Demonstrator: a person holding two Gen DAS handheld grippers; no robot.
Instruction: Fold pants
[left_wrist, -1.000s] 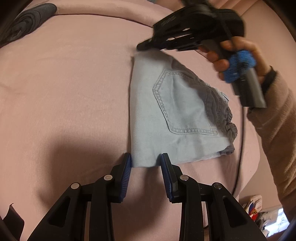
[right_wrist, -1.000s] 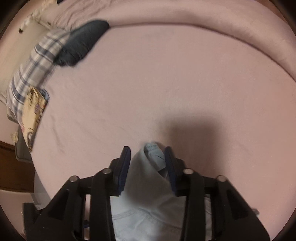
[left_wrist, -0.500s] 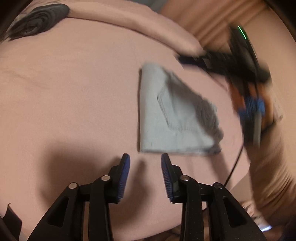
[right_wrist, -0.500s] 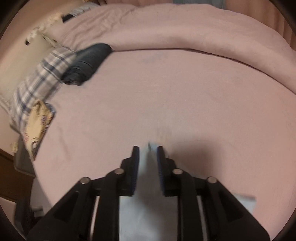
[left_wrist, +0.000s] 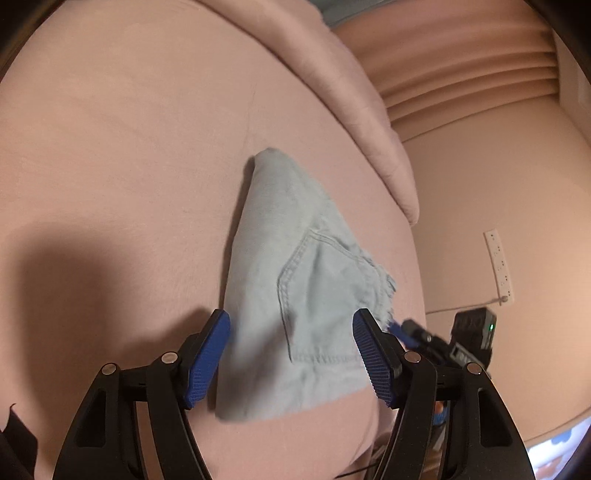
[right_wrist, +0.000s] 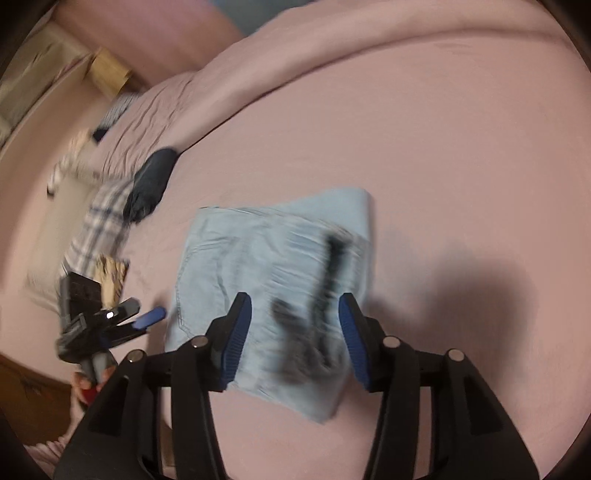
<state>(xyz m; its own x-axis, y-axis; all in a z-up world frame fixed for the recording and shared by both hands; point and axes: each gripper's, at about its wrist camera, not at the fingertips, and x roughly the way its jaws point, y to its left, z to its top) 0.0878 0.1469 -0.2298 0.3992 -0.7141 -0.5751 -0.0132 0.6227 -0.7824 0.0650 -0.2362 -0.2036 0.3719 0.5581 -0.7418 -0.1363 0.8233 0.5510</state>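
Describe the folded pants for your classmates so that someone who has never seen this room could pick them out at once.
Start with the wide pink bed that fills the view. Near its middle lie the pants, a flat, pale blue denim bundle with a stitched back pocket facing up. Their light colour and neat fold set them apart from the dark crumpled garment and the plaid cloth at the bed's edge.

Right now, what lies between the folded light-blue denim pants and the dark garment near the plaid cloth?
Only bare pink bedsheet separates pants from dark garment, in the right wrist view.

Both tools' jaws opening, empty.
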